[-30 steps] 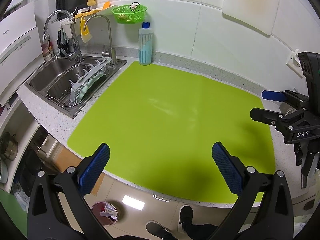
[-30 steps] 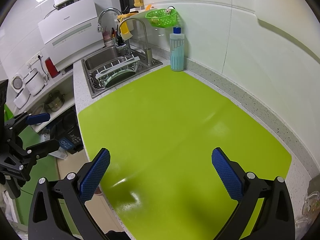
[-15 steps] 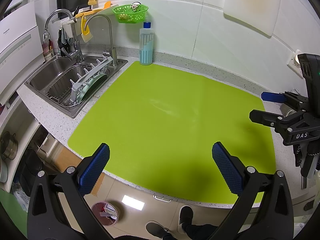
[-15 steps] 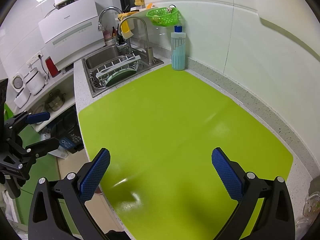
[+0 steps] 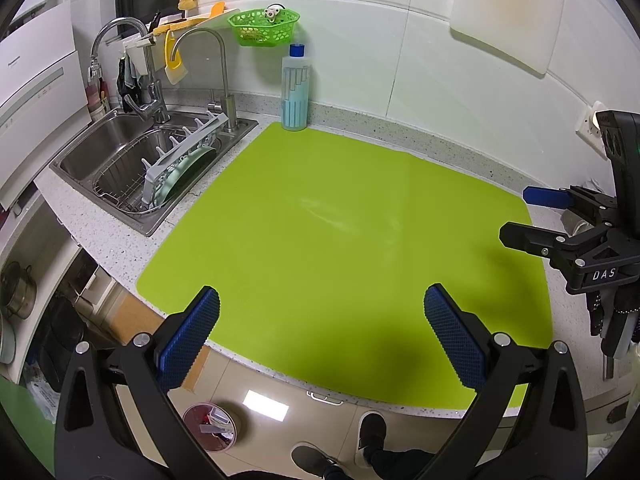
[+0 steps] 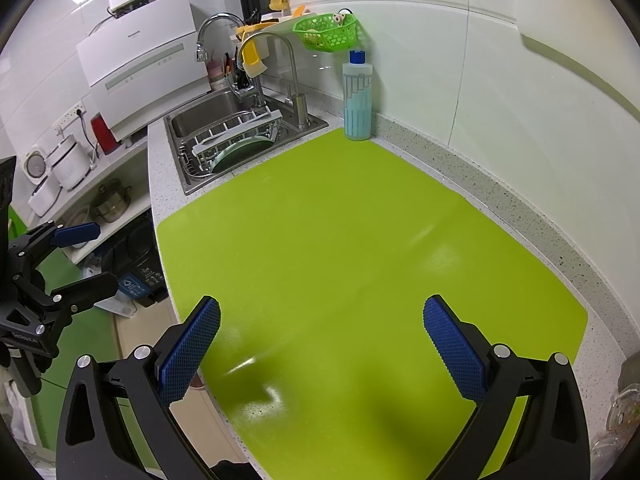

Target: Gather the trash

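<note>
Left wrist view: we see a speckled stone countertop (image 5: 420, 136) carrying a smooth, glossy lime-green mat (image 5: 340, 232) with rounded corners, its surface bare. A stainless-steel sink (image 5: 80, 156) holds a wire basket and a grey plastic dish rack (image 5: 180, 160). At the mat's far edge stands a translucent blue-capped bottle (image 5: 295, 90), below a green perforated basket (image 5: 264, 28) on the tiled wall. On the floor by the counter, a round bin (image 5: 210, 426) contains scraps of trash. We hold the left gripper (image 5: 320, 340) with its blue, diamond-textured pads spread wide and empty. The right gripper (image 6: 320, 340) is likewise wide apart, holding nothing above the mat.
</note>
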`<state>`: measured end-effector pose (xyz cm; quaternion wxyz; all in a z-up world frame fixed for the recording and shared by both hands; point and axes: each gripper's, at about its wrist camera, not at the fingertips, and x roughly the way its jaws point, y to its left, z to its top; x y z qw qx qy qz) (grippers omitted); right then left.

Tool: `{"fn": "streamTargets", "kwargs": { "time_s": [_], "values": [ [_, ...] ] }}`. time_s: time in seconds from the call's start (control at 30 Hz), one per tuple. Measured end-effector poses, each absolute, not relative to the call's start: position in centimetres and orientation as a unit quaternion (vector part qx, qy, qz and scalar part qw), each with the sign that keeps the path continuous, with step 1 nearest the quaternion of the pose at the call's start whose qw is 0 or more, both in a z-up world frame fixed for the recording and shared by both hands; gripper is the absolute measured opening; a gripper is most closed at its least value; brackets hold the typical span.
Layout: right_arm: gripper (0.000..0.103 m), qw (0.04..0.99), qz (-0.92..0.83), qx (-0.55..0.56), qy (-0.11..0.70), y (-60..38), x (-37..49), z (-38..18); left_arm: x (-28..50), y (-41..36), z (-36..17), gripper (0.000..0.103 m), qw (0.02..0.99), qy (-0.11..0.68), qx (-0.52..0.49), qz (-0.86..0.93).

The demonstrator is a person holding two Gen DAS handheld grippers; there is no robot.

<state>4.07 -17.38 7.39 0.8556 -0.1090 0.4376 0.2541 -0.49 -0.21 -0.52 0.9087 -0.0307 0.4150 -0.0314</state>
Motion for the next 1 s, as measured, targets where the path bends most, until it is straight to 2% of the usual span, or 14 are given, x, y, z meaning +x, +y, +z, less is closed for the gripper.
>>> {"fn": "streamTargets", "kwargs": {
  "time_s": [1.0],
  "values": [
    [0.097,0.855,0.255,-0.108,0.438,-17.13,3.69,7.35,0.05,-0.24,-0.6,0.1,0.907,0.419,-0.034,-0.025]
  ]
}}
